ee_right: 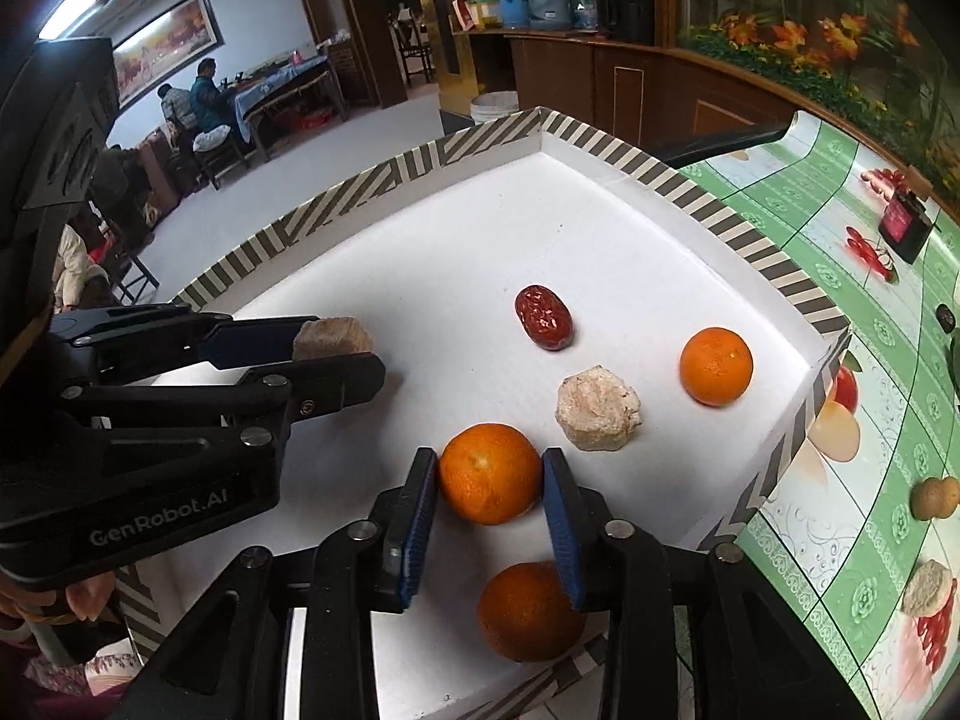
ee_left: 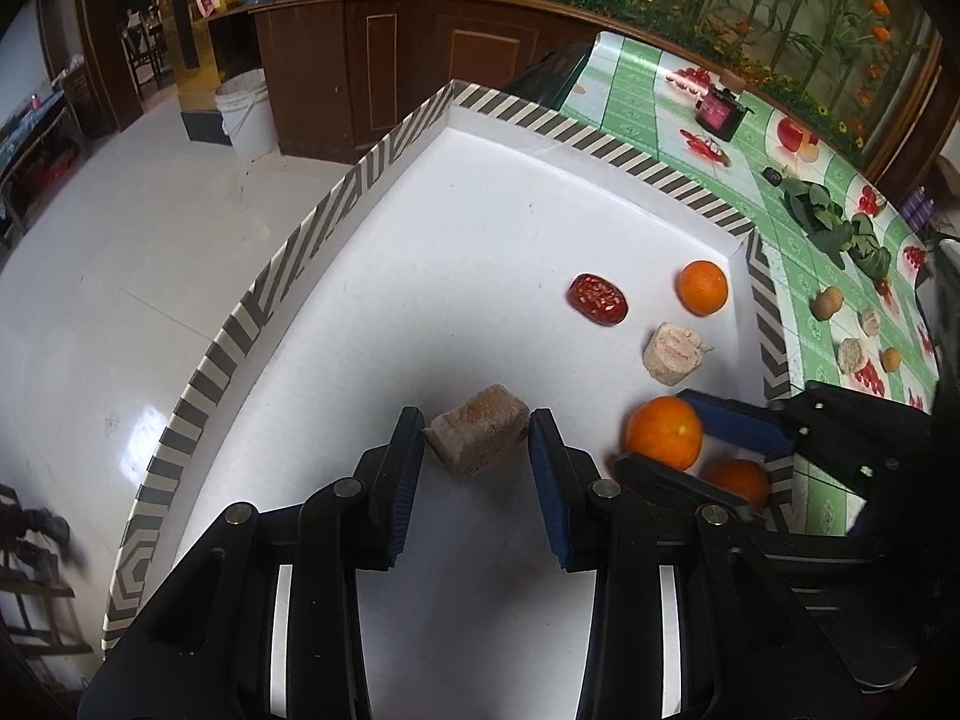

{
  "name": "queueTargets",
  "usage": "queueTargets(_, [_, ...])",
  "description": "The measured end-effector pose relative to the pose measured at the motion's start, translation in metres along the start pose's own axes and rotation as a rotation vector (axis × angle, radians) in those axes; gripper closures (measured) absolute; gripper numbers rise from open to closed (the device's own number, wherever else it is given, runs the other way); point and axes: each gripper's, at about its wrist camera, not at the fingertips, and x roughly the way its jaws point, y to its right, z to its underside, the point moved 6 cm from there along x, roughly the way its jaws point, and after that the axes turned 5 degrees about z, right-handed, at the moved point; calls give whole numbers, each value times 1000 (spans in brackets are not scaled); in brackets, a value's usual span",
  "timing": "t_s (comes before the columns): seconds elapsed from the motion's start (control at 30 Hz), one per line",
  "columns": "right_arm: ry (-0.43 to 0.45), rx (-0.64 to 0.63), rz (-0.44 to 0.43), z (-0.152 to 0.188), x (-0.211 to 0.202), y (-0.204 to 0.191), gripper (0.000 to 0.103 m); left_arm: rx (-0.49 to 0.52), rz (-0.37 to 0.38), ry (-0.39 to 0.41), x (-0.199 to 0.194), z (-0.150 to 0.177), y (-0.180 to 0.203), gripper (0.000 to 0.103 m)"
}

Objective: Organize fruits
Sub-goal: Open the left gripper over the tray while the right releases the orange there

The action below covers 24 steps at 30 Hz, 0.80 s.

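A white tray with a striped rim (ee_left: 288, 276) (ee_right: 690, 186) holds the fruit. My left gripper (ee_left: 476, 425) (ee_right: 345, 348) is shut on a brown block (ee_left: 477, 429) (ee_right: 333, 337) low over the tray's left part. My right gripper (ee_right: 489, 461) (ee_left: 654, 429) is open, its pads close on either side of an orange (ee_right: 489, 474) (ee_left: 663, 432) that rests on the tray floor. Further in lie a red date (ee_right: 543, 317) (ee_left: 598, 299), a pale lump (ee_right: 597, 408) (ee_left: 675, 353) and a second orange (ee_right: 715, 366) (ee_left: 702, 287). A third orange (ee_right: 528, 612) (ee_left: 738, 480) sits under the right gripper.
A green fruit-print tablecloth (ee_right: 888, 396) lies right of the tray, with small brown fruits (ee_right: 933, 498) (ee_left: 828, 303), green leaves (ee_left: 834, 222) and a dark red box (ee_right: 906, 225) (ee_left: 717, 108). A white bucket (ee_left: 246, 114) stands on the floor. Seated people (ee_right: 198, 96) are far off.
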Motion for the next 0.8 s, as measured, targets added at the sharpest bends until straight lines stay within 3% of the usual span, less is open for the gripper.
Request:
queueTargets(0.1, [18, 13, -15, 1, -7, 2, 65, -5, -7, 11, -3, 0, -1, 58])
queueTargets(0.43, [98, 74, -27, 11, -49, 11, 65, 12, -20, 63, -20, -2, 12, 58])
queueTargets(0.8, [154, 194, 19, 40, -91, 54, 65, 102, 60, 63, -22, 3, 79, 58])
